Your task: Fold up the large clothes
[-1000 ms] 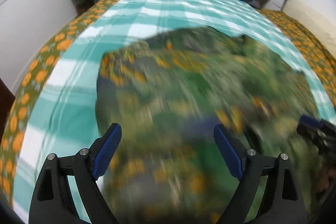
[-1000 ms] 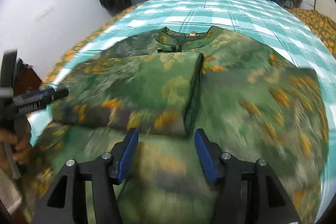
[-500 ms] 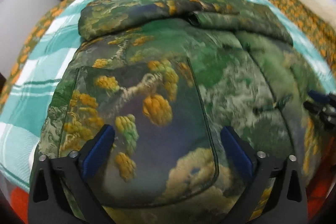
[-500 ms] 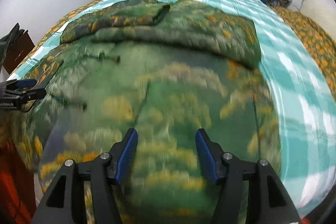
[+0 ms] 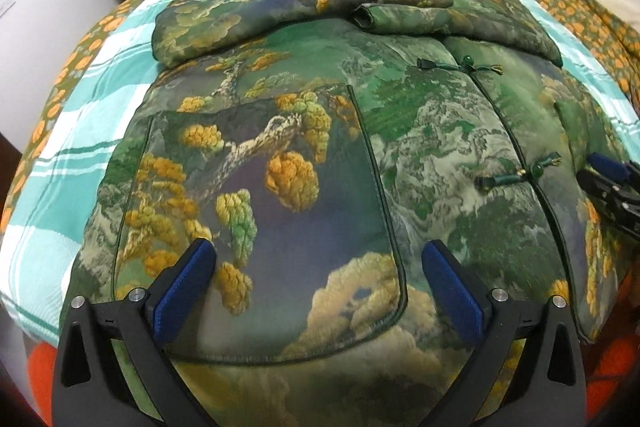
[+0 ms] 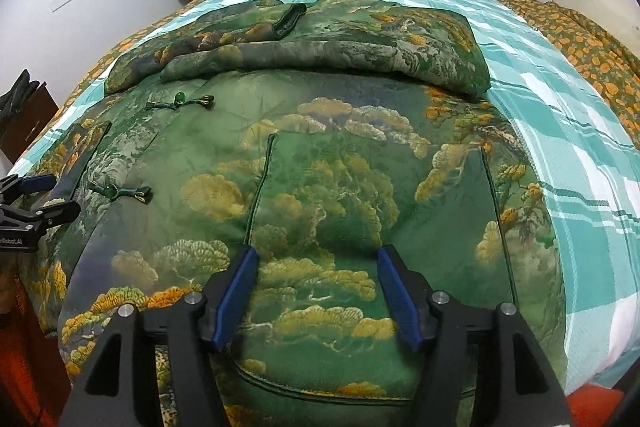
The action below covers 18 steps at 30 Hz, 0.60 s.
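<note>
Jacket [image 5: 400,155] under both tools now, spread front-up on the bed [image 5: 120,39], hem toward me, sleeves [image 6: 304,51] already crossed over the chest at the far end. My left gripper [image 5: 320,287] has its jaws wide apart, holding nothing, hanging over the near left pocket [image 5: 272,227]. My right gripper [image 6: 316,291] is open too, a bit narrower, empty, over the right pocket [image 6: 360,227]. Each tool shows at the edge of the other's view, so they flank the buttoned front.

Next move, as I read it: take the hem and carry it up toward the collar. To do that well I want both jaws low at the hem corners, biting all the padded layers together, not just the pocket skin. Lift evenly, keep the two frog buttons [image 5: 516,175] centred, lay the hem just short of the sleeves so they don't get dragged. This fabric looks thick and slippery, so a shallow pinch could slide off.

Against a second ago: both views were smeared and aimed at the upper half, collar and folded sleeve in front of the right tool. Half a second ago they had swung to the lower half, the right view blurred. Now both are sharp, the framing almost unchanged, the jaw openings the same.
</note>
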Tool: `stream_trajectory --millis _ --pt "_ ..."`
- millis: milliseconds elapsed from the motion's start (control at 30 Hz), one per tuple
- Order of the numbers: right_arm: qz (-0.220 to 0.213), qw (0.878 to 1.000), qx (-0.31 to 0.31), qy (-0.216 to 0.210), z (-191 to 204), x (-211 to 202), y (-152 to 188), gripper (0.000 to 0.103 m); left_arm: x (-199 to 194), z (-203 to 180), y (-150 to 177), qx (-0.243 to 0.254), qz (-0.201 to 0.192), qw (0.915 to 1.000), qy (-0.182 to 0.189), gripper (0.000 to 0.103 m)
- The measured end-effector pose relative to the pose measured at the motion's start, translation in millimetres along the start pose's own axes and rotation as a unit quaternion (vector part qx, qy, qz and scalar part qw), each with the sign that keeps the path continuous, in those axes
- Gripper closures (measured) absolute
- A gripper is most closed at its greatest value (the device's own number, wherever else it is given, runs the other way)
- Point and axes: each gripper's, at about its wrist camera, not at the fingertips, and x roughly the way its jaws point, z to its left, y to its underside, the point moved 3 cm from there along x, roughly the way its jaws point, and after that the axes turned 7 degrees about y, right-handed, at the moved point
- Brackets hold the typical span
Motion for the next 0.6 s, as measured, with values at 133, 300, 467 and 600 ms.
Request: stream_trajectory --millis 133,300,467,600 --pt "-0.003 1.0 -0.001 0.006 1.8 -0.1 1.2 0.039 -7.8 -0.9 7.2 -0.005 0.002 1.0 0.007 0.001" --pt "-0.005 1.0 -0.001 0.008 3.0 -0.2 2.3 0.039 -17.4 0.6 15.1 -0.012 0.005 0.9999 0.011 0.001" --pt "-0.003 1.0 -0.004 0.005 2.4 -1.4 1.7 0.039 -38.0 9.6 15.2 -0.042 -0.006 0.9988 0.023 0.001" --pt "-0.001 1.0 0.01 -0.008 -8.3 -16.0 -5.7 0.039 -59.3 32.5 10.3 -0.081 -0.03 0.9959 0.029 0.001"
